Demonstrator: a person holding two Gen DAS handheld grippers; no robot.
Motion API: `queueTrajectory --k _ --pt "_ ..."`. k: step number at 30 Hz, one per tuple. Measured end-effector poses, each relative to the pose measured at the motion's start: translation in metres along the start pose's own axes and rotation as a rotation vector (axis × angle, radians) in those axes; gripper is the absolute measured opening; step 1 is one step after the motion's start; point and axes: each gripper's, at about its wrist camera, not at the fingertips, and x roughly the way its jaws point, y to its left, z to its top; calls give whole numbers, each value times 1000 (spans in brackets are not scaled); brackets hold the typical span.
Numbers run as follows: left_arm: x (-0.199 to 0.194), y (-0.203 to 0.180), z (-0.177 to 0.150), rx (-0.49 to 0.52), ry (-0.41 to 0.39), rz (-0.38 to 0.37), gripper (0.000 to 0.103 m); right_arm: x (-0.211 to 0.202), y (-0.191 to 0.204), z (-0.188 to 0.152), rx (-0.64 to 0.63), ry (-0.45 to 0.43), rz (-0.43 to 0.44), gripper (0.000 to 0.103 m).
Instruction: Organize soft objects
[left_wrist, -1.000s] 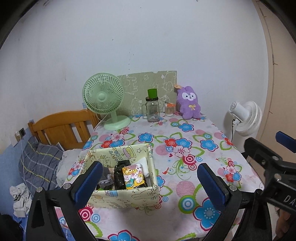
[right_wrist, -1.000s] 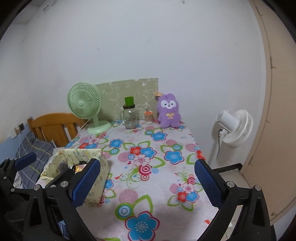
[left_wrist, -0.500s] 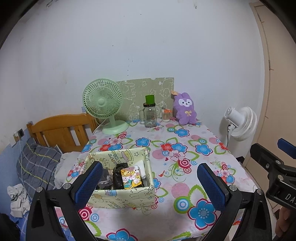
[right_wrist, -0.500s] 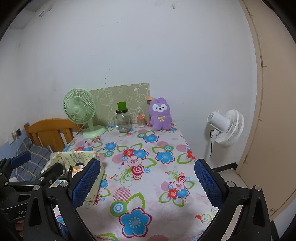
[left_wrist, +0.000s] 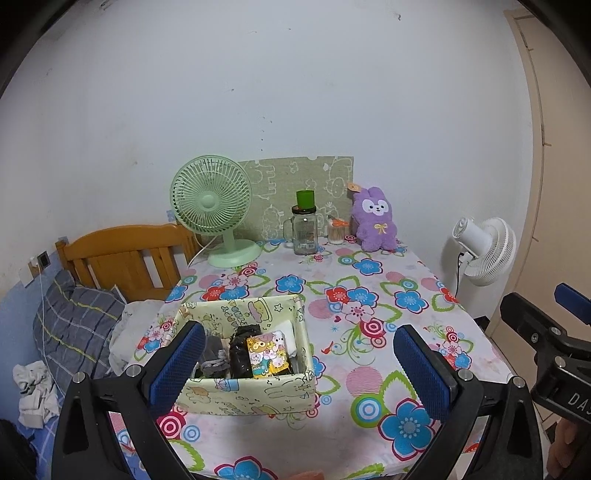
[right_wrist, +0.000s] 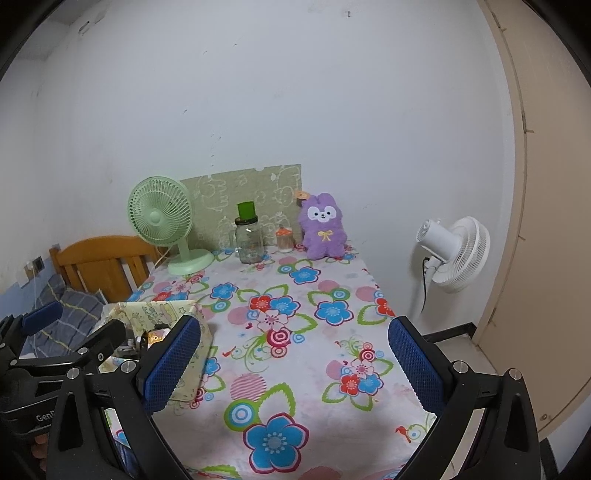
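Note:
A purple plush rabbit (left_wrist: 375, 218) sits upright at the far edge of the flowered table (left_wrist: 369, 325), against the wall; it also shows in the right wrist view (right_wrist: 324, 229). A pale fabric storage box (left_wrist: 246, 387) stands near the table's front left and holds dark socks, a white item and a colourful packet (left_wrist: 267, 354); its corner shows in the right wrist view (right_wrist: 162, 310). My left gripper (left_wrist: 299, 367) is open and empty, held above the front edge behind the box. My right gripper (right_wrist: 293, 367) is open and empty over the table's front.
A green desk fan (left_wrist: 214, 210), a glass jar with a green lid (left_wrist: 305, 229) and a small jar (left_wrist: 337, 230) stand at the back before a green board. A white floor fan (left_wrist: 484, 251) is right of the table. A wooden headboard (left_wrist: 122, 254) and bedding are left.
Both grippers have pulled back and risen, so the table and its objects look smaller and farther away. Both stay open and empty. Nothing on the table has moved.

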Motion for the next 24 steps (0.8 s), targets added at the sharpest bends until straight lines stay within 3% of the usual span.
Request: queueTrajectory --k 24 --pt "1 1 -1 0 2 2 103 3 3 0 -2 4 10 103"
